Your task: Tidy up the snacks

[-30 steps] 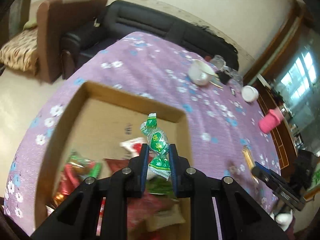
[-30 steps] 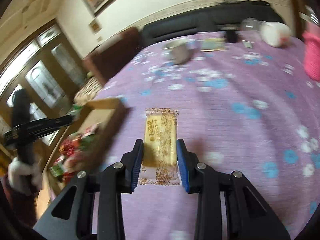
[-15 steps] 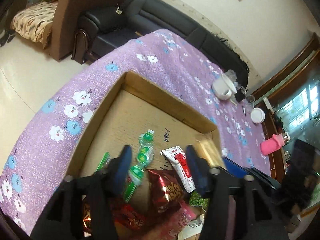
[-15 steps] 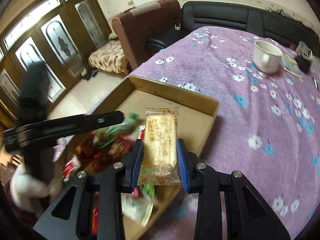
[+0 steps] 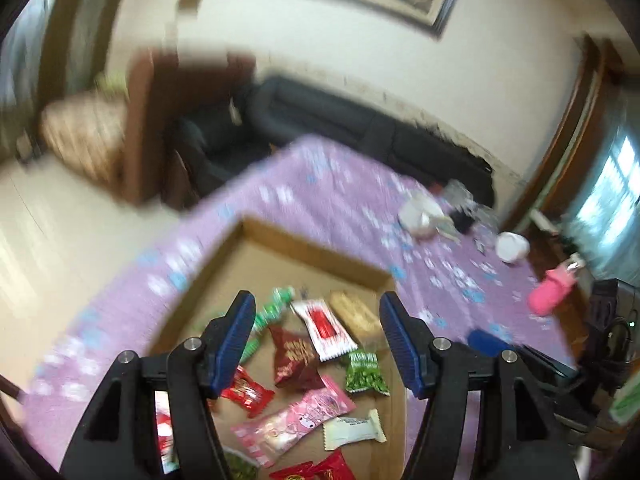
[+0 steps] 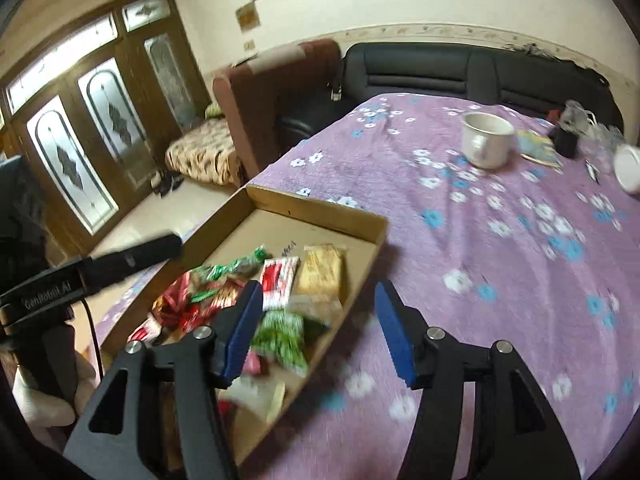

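Purple flowered tablecloth (image 6: 500, 272) smears into blur in the left view, where the cardboard box (image 5: 304, 250) of snack packets (image 5: 320, 324) runs off the bottom edge, while left gripper (image 5: 316, 336) and right gripper (image 6: 318, 326) are both opening, empty.

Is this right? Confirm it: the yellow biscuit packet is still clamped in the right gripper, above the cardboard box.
Not right. In the right wrist view the right gripper is empty, its jaws opening; the yellow biscuit packet already lies inside the cardboard box, beside the red-and-white packet.
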A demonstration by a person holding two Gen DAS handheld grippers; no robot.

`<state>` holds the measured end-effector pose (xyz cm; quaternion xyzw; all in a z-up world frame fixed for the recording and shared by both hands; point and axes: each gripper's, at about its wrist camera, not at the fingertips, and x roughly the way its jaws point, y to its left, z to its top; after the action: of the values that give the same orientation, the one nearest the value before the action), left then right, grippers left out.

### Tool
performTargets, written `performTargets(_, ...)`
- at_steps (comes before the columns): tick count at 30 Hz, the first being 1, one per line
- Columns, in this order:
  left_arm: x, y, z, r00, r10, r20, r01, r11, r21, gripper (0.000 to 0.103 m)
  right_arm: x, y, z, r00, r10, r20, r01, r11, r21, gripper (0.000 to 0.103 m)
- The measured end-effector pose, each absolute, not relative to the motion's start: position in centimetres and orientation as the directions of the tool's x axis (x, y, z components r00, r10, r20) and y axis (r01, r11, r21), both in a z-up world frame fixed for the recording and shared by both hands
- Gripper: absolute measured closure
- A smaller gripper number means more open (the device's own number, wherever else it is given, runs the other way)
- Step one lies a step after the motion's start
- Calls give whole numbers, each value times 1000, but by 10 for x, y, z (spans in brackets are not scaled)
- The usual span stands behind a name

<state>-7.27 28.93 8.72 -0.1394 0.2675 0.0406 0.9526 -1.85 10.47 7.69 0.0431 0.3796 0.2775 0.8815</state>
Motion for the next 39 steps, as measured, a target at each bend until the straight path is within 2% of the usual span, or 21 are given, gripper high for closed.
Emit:
performTargets(1, -83, 280, 95, 873, 56, -484, -170, 966, -194, 25, -26, 97, 77, 565, 524, -638, -448, 844, 296, 43)
performTargets(3, -114, 253, 114, 912, 162, -377, -218, 970, -111, 17, -41, 82, 78, 582, 525, -620, -433, 846, 311, 43)
performTargets(5, -139, 236, 122, 936, 193, -296, -233, 967, -106, 14, -51, 72, 77, 598, 526, -604, -422, 848, 320, 43)
performTargets(6, -148, 232, 122, 939, 210, -272, -250, 961, -119, 5, -57, 66, 76, 604, 527, -597, -415, 848, 329, 41)
performTargets(7, -152, 230, 120, 936, 227, -270, -271, 953, -136, 0, -62, 61, 73, 603, 529, -597, -405, 848, 342, 39)
performTargets(9, -153, 232, 110, 911, 268, -315, -339, 919, -200, 0, -70, 56, 67, 586, 543, -601, -396, 839, 372, 38)
performTargets(11, -146, 234, 104, 895, 252, -368, -346, 913, -216, 0, -79, 53, 63, 572, 554, -605, -400, 832, 385, 38)
performTargets(13, -140, 232, 100, 864, 287, -415, -386, 905, -178, 0, -87, 53, 59, 570, 548, -612, -406, 835, 370, 38)
performTargets(17, -141, 212, 97, 825, 367, -428, -428, 903, -50, 0, -103, 55, 55, 571, 545, -614, -429, 836, 343, 38)
performTargets(29, -132, 199, 72, 801, 217, -558, -289, 956, -43, 0, -121, 69, 48, 584, 507, -634, -468, 848, 247, 34)
performTargets(39, -129, 209, 57, 773, 224, -593, -305, 951, -39, 0, -124, 92, 40, 559, 490, -669, -501, 842, 199, 33)
